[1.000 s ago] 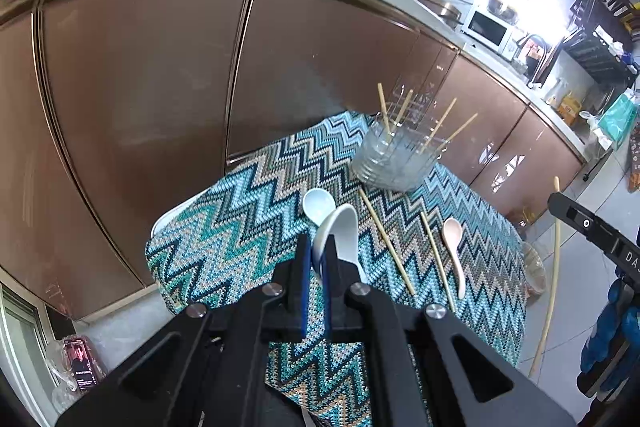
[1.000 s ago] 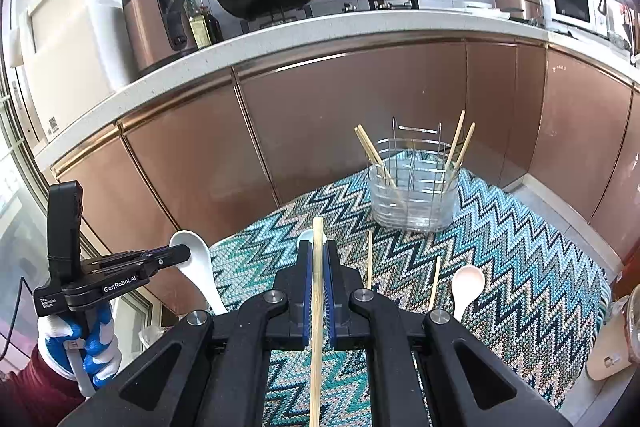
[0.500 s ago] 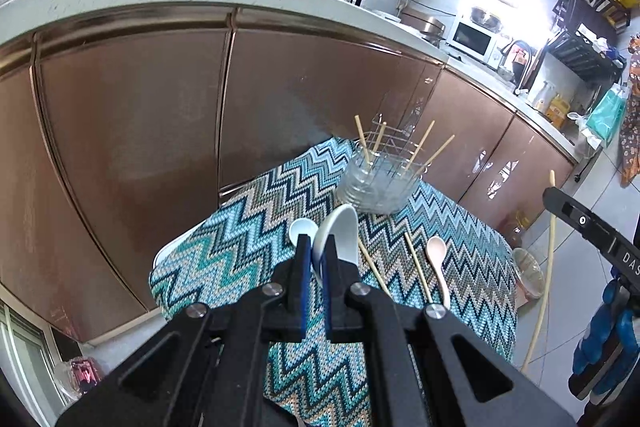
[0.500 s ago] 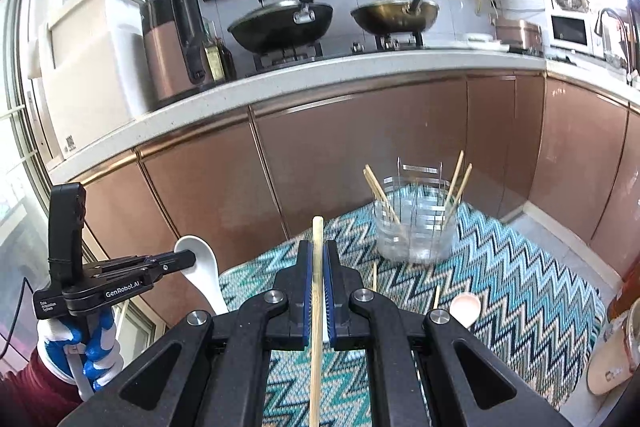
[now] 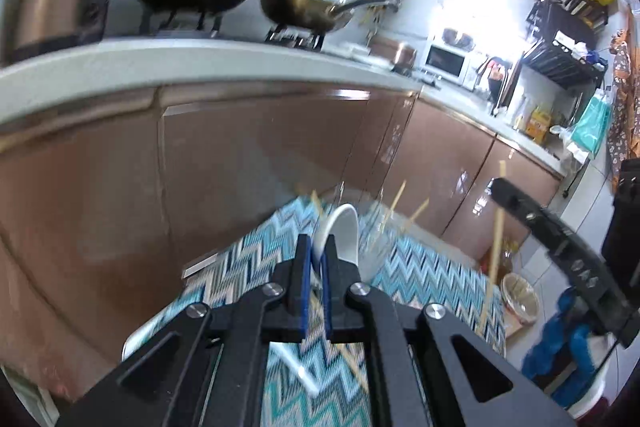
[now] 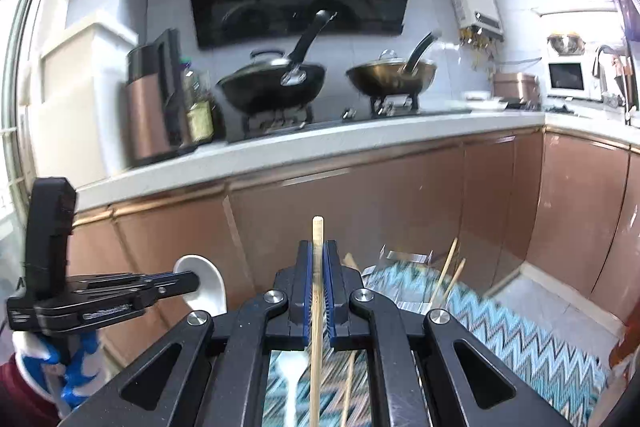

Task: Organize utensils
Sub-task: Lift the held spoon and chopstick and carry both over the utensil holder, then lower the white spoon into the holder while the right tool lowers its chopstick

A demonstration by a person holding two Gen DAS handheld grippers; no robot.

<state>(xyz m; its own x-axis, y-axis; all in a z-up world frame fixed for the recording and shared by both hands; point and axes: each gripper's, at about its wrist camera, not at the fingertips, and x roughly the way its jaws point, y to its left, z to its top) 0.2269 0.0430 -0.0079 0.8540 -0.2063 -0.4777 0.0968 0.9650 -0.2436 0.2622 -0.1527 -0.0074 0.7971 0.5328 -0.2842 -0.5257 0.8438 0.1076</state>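
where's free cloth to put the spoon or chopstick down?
Free: the right side of the zigzag cloth, between the wire holder and the floor edge. Crowded: just under both tools, where a white spoon and a loose chopstick lie, and around the holder.

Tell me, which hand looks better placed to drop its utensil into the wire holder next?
Probably the right. Its gripper holds a chopstick with the wire holder just ahead, slightly to its right. The left gripper holds a white spoon that hides much of the holder.
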